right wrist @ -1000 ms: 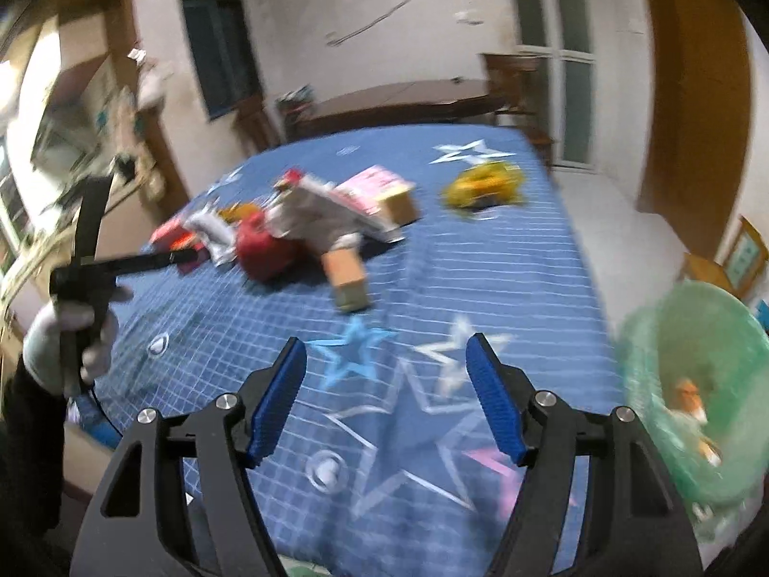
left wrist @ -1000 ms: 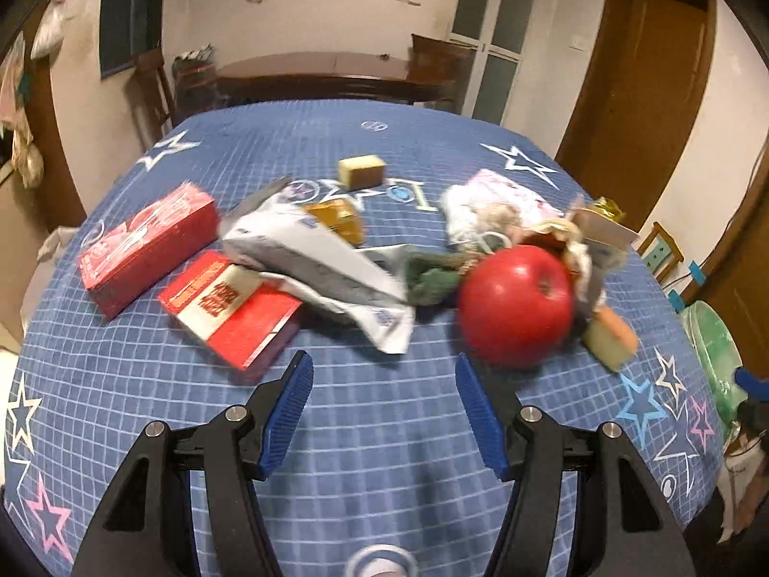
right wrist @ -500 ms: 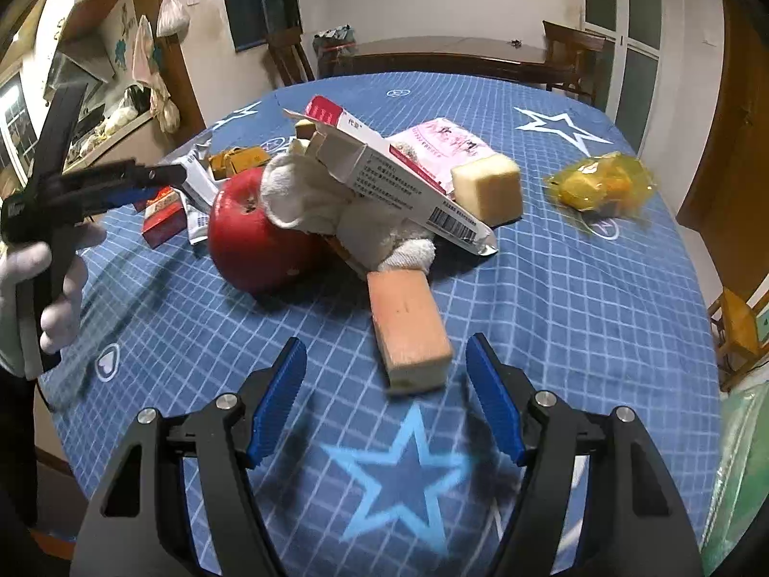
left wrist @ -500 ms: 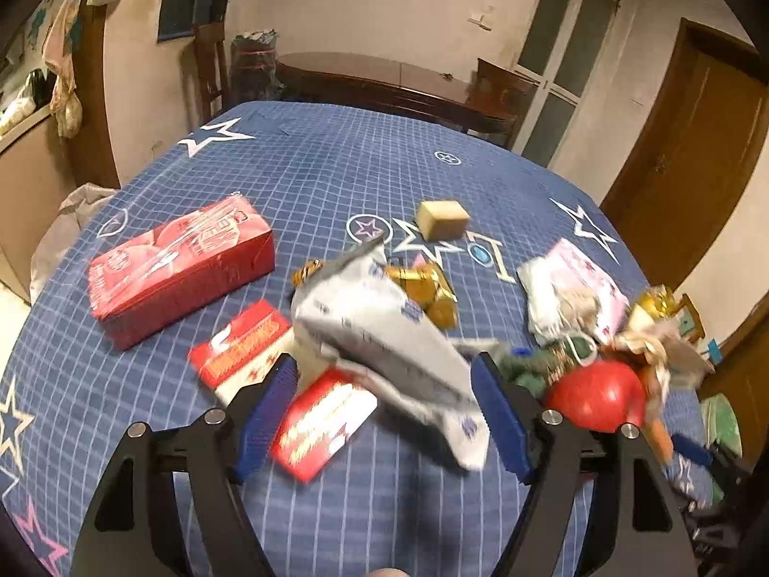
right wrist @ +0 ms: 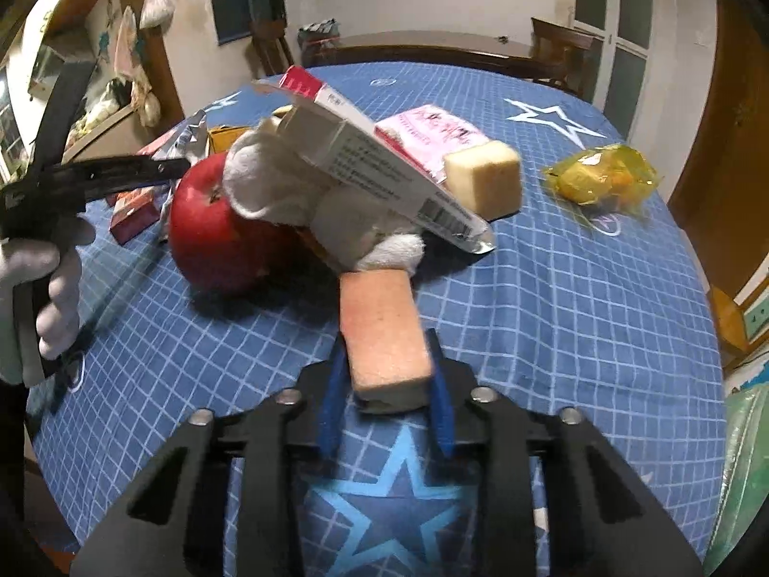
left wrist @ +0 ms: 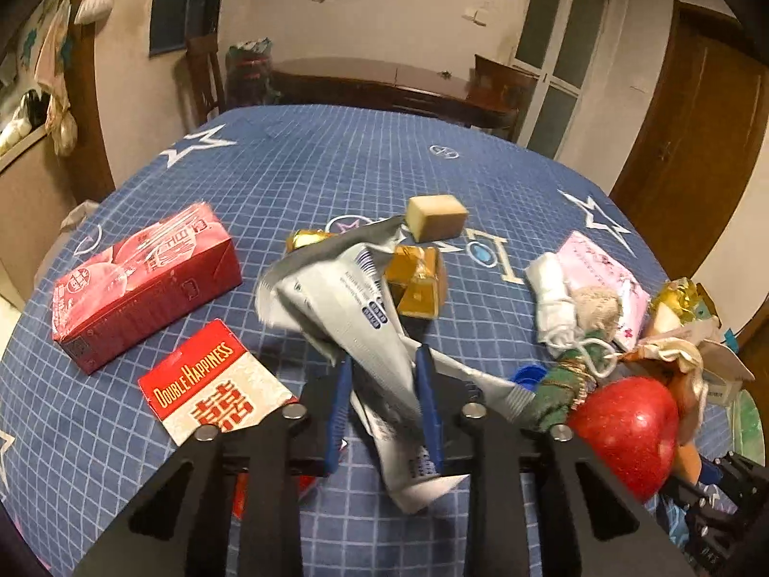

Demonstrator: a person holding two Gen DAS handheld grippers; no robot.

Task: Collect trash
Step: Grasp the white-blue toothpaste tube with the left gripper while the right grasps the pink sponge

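My left gripper [left wrist: 382, 384] is shut on a crumpled silver-and-white foil wrapper [left wrist: 355, 307], which runs between the blue pads and out toward the camera. My right gripper [right wrist: 387, 384] is shut on an orange sponge block [right wrist: 384, 332] lying on the blue star tablecloth [right wrist: 576, 312]. A red apple [right wrist: 216, 235] sits just beyond the sponge under a white cloth [right wrist: 283, 182] and a flattened carton [right wrist: 375, 154]. The apple also shows in the left wrist view [left wrist: 625, 428].
A red juice carton [left wrist: 144, 279], a red-and-white cigarette pack [left wrist: 216, 389], gold wrappers [left wrist: 418, 279], a tan sponge cube [left wrist: 435, 216] and a pink packet [left wrist: 601, 274] lie around. A yellow wrapper [right wrist: 601, 178] lies far right. A green bag [right wrist: 745, 471] hangs past the table's right edge.
Both grippers moved forward and closed: the left onto the foil wrapper, the right onto the orange sponge block.
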